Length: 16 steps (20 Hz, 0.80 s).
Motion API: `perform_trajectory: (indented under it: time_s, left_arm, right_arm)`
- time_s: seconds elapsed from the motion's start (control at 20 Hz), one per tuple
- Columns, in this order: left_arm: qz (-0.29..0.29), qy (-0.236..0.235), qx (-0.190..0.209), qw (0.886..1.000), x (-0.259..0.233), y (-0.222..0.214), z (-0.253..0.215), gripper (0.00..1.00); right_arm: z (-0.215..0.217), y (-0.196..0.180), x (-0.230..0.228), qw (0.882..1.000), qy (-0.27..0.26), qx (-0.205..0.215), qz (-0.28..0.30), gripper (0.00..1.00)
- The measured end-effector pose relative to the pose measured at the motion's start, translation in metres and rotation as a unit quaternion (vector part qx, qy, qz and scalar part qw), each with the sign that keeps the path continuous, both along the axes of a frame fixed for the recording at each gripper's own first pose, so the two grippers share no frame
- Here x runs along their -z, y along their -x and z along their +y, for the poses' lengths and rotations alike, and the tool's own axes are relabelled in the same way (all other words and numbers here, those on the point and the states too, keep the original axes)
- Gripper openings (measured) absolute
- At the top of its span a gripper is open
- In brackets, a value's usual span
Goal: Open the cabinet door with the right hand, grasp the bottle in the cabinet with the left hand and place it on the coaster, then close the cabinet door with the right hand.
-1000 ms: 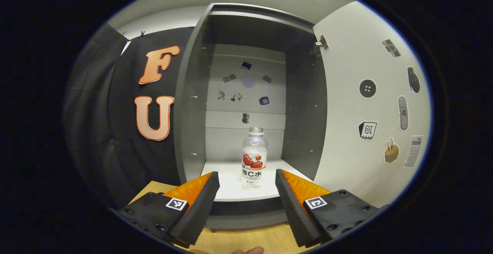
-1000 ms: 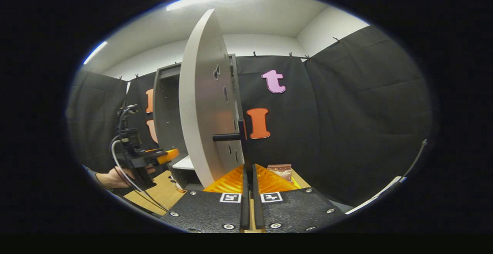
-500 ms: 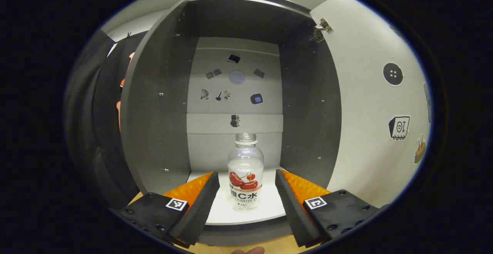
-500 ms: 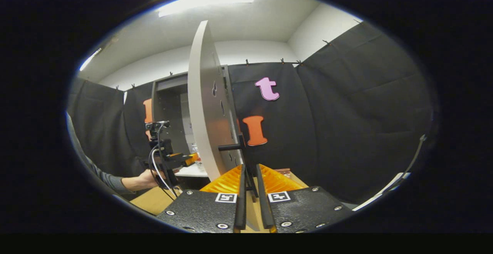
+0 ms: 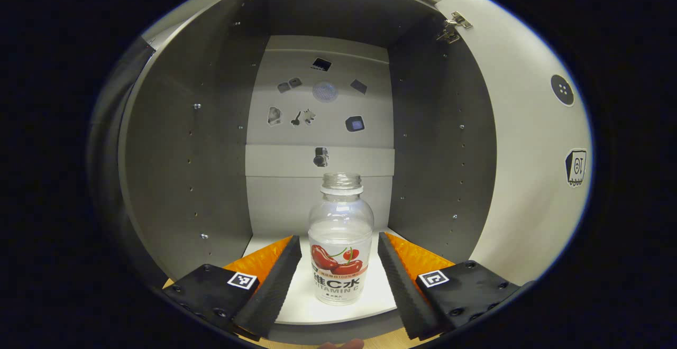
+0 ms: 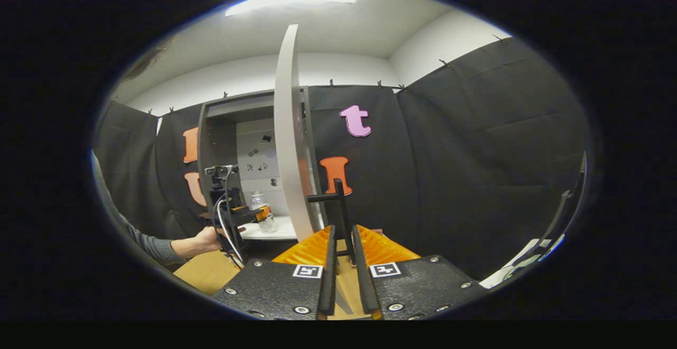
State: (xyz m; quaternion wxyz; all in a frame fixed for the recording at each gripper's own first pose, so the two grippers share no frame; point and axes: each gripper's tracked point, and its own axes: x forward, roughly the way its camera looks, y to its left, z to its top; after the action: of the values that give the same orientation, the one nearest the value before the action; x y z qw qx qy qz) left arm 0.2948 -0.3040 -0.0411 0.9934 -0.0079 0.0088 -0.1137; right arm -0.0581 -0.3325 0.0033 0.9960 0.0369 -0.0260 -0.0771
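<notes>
The grey cabinet door [image 5: 529, 143] stood open. The left tongs [image 5: 338, 256], apart, flanked the clear cherry-labelled plastic bottle [image 5: 340, 243], ungrasped on the cabinet's white shelf [image 5: 296, 296]. The right tongs [image 6: 341, 254] sat slightly apart, behind the door's black handle [image 6: 333, 201]. Placing and closing remained.

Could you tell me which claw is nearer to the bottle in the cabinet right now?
The left claw: it is open with the bottle standing between its fingers, apparently untouched. The right claw is outside, at the door handle of the open cabinet door.
</notes>
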Motion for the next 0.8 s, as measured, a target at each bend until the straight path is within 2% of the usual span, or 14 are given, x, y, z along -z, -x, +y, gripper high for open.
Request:
perform_trajectory:
  time_s: [0.1, 0.15, 0.2, 0.25, 0.35, 0.45, 0.5, 0.55, 0.6, 0.65, 0.7, 0.8]
  left_arm:
    - [-0.005, -0.002, -0.002, 1.0, -0.001, -0.006, 0.0, 0.95]
    - [-0.006, -0.004, 0.0, 1.0, 0.0, -0.009, -0.001, 0.95]
    - [-0.006, -0.005, 0.001, 1.0, 0.001, -0.012, -0.003, 0.95]
    - [-0.005, -0.005, 0.005, 1.0, 0.002, -0.015, -0.005, 0.95]
    - [-0.006, -0.012, 0.006, 1.0, 0.004, -0.021, -0.008, 0.95]
    - [-0.006, -0.013, 0.008, 1.0, 0.006, -0.026, -0.012, 0.95]
    - [-0.004, -0.013, 0.008, 1.0, 0.007, -0.027, -0.012, 0.95]
    - [-0.004, -0.01, 0.006, 1.0, 0.008, -0.025, -0.009, 0.94]
    - [-0.004, -0.006, 0.008, 1.0, 0.007, -0.027, -0.01, 0.84]
    - [-0.003, -0.001, 0.006, 1.0, 0.007, -0.023, -0.008, 0.83]
    - [-0.003, 0.003, 0.007, 1.0, 0.006, -0.018, -0.006, 0.84]
    - [-0.009, 0.006, 0.011, 1.0, 0.001, -0.002, 0.0, 0.84]
  right_arm:
    - [-0.001, 0.005, -0.003, 1.0, 0.002, 0.007, -0.009, 0.29]
    - [0.0, 0.008, -0.004, 1.0, 0.001, 0.008, -0.013, 0.31]
    - [0.003, 0.009, -0.007, 1.0, -0.001, 0.011, -0.02, 0.31]
    - [0.005, 0.011, -0.01, 1.0, -0.003, 0.013, -0.026, 0.17]
    - [0.008, 0.011, -0.01, 0.999, -0.011, 0.014, -0.029, 0.25]
    - [0.008, 0.013, -0.007, 0.999, -0.017, 0.016, -0.03, 0.25]
    - [0.007, 0.01, -0.007, 0.999, -0.019, 0.018, -0.029, 0.17]
    - [0.008, 0.01, -0.005, 0.999, -0.02, 0.019, -0.028, 0.17]
    - [0.01, 0.01, -0.004, 0.999, -0.02, 0.018, -0.026, 0.26]
    - [0.012, 0.012, -0.002, 0.999, -0.02, 0.017, -0.024, 0.17]
    - [0.013, 0.013, 0.0, 0.999, -0.02, 0.017, -0.021, 0.27]
    - [0.018, 0.019, 0.0, 1.0, -0.02, 0.012, -0.02, 0.27]
